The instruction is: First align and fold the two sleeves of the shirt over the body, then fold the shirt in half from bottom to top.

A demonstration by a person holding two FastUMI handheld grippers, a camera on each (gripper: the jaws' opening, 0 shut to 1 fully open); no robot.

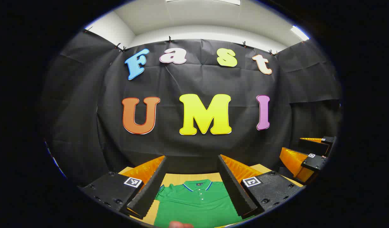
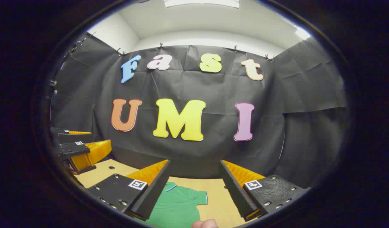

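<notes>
A green polo shirt (image 1: 197,202) lies flat on the wooden table (image 1: 178,179), collar with blue trim toward the far wall, buttons down the placket. My left gripper (image 1: 192,157) hovers open above the shirt's collar end, nothing between its fingers. In the right gripper view the shirt (image 2: 177,207) lies low and left, one short sleeve (image 2: 200,198) spread toward the right. My right gripper (image 2: 194,161) is open and empty over that sleeve side. Each gripper shows in the other's view: the right gripper (image 1: 303,148) far right, the left gripper (image 2: 86,142) far left.
The booth's black cloth wall (image 1: 194,152) rises right behind the table's far edge. Bare tabletop (image 2: 221,196) lies to the right of the sleeve. A fingertip of the holding hand (image 2: 205,224) shows at the bottom edge.
</notes>
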